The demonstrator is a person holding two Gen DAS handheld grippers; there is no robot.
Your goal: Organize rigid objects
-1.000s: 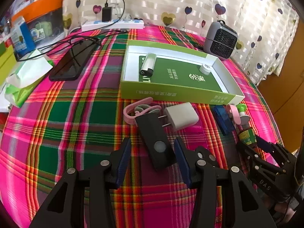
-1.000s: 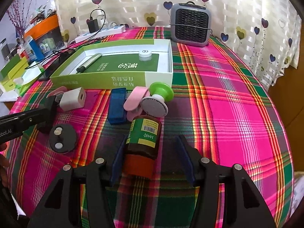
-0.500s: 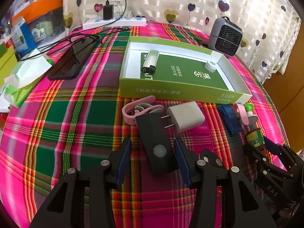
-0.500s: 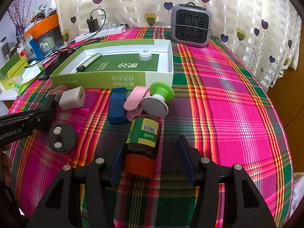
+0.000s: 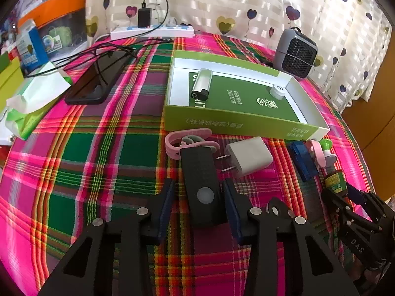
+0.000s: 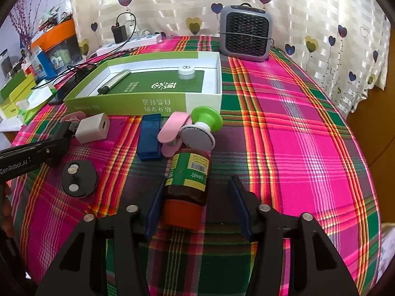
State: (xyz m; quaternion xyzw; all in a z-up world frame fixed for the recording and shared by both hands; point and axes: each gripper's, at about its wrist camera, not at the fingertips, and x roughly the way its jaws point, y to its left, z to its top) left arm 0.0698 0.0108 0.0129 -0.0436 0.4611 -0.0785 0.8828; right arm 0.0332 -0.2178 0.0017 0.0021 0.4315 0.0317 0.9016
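Observation:
A black flat device [image 5: 201, 180] with a round grey button lies between the fingers of my left gripper [image 5: 199, 197]. Its jaws are closing, and a thin gap still shows on each side. A brown bottle [image 6: 187, 180] with a green label and orange cap lies on its side inside my right gripper [image 6: 196, 197]. Those jaws are closing too; the left pad is close to the bottle and the right pad stands clear. The green box [image 5: 222, 120] holds a silver lighter [image 5: 202, 83] and a white cap [image 5: 277, 91].
On the plaid cloth before the box lie a white charger [image 5: 249, 156], a pink clip [image 5: 182, 138], a blue block [image 6: 149, 138], a green-and-white stamp-like piece [image 6: 206, 120] and a black disc [image 6: 79, 176]. A grey heater [image 6: 244, 34], power strip [image 5: 150, 30], phone [image 5: 98, 79] and tissues [image 5: 34, 98] stand farther back.
Both grippers' fingers have drawn a little closer together around the black device and the bottle. Neither hand nor any object has shifted.

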